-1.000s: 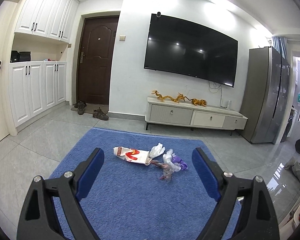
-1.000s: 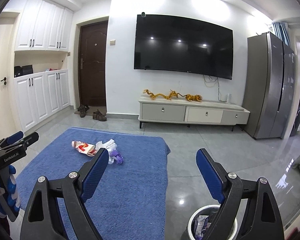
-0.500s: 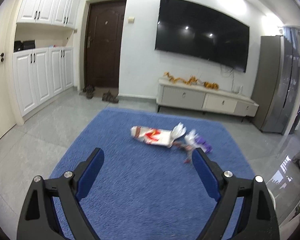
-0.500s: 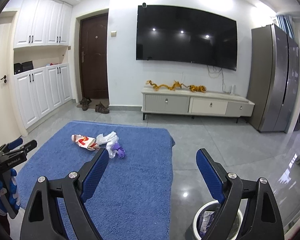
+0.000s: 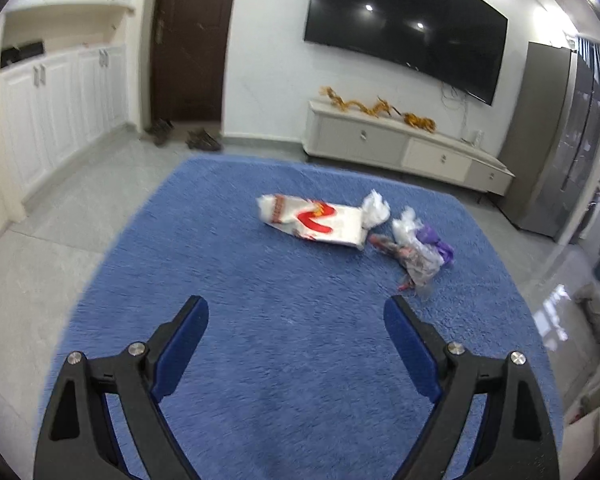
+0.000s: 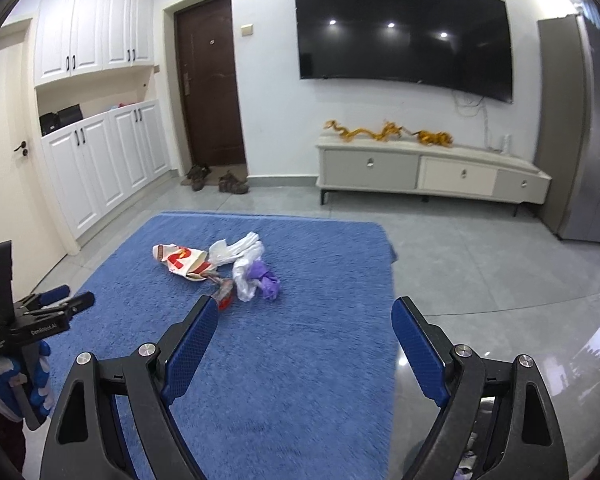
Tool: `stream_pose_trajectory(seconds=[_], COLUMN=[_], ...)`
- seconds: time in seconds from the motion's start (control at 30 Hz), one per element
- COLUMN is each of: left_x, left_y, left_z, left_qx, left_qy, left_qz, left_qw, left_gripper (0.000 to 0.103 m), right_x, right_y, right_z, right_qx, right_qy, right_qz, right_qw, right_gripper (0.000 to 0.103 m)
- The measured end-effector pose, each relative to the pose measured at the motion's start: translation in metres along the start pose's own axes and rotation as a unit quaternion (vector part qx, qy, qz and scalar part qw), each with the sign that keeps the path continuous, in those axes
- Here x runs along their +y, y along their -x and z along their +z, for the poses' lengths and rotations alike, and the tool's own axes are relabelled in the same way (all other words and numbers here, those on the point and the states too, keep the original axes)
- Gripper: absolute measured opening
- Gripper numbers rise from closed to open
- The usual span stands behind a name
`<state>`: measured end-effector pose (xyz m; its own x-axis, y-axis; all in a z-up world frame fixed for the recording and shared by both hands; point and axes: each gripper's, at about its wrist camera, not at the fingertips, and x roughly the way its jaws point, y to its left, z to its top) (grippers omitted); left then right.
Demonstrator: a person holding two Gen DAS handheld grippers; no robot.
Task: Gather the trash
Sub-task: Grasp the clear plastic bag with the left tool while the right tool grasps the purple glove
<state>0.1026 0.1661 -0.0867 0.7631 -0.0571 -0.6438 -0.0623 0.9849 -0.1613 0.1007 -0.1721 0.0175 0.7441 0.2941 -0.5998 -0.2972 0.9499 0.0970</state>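
A pile of trash lies on the blue rug (image 5: 300, 360): a white paper bag with red print (image 5: 316, 222), a crumpled white plastic piece (image 5: 376, 210), a clear wrapper with red bits (image 5: 416, 260) and a purple scrap (image 5: 438, 244). My left gripper (image 5: 296, 306) hangs open over the rug, short of the pile, nothing between its blue pads. In the right wrist view the paper bag (image 6: 184, 260) and purple scrap (image 6: 264, 278) lie ahead and left of my right gripper (image 6: 305, 306). Its jaws are closing, with nothing between them. The left gripper (image 6: 74, 297) shows at the far left.
A gloved hand (image 6: 16, 380) holds the left gripper. Grey floor tiles (image 6: 480, 264) border the rug (image 6: 300, 360) on the right. A low TV cabinet (image 6: 432, 172), a steel fridge (image 5: 560, 140), white cupboards (image 6: 108, 168) and shoes (image 6: 220, 180) by the door line the walls.
Both grippers have dropped, tilted down and come closer to the rug, so the trash pile looks bigger. The bin at the right view's bottom edge has slid almost out of sight.
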Motion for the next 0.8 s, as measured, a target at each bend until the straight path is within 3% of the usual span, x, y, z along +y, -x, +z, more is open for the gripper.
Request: stream_pose_trajectory(seconds=[0.27,0.5,0.63,0.8], left_x=[-0.011,-0.067,-0.092,-0.099], left_y=[-0.060,-0.098,-0.123,-0.152], left_z=[0.011,0.020,0.024,0.023], left_qx=[0.058,0.080,0.096,0.127], left_qy=[0.041,-0.024,-0.057,-0.051], left_qz=[-0.075,-0.128,-0.132,-0.132], left_qw=[0.9947,0.9882,0.9849,0.9818], left_gripper=[0.089,0.089,0.073,0.053], right_x=[0.005,0.002,-0.002,-0.001], right_y=[-0.082,-0.154,-0.190,-0.226], right_z=[0.004,0.003,0.002,-0.003], right_qx=[0.047,0.087,0.106,0.128], right_qy=[0.007,0.001,-0.015,-0.028], right_qz=[0.047,0.091,0.117,0.139], right_qw=[0.998,0.992,0.987,0.982], right_gripper=[0.073,0.057,0.051,0.046])
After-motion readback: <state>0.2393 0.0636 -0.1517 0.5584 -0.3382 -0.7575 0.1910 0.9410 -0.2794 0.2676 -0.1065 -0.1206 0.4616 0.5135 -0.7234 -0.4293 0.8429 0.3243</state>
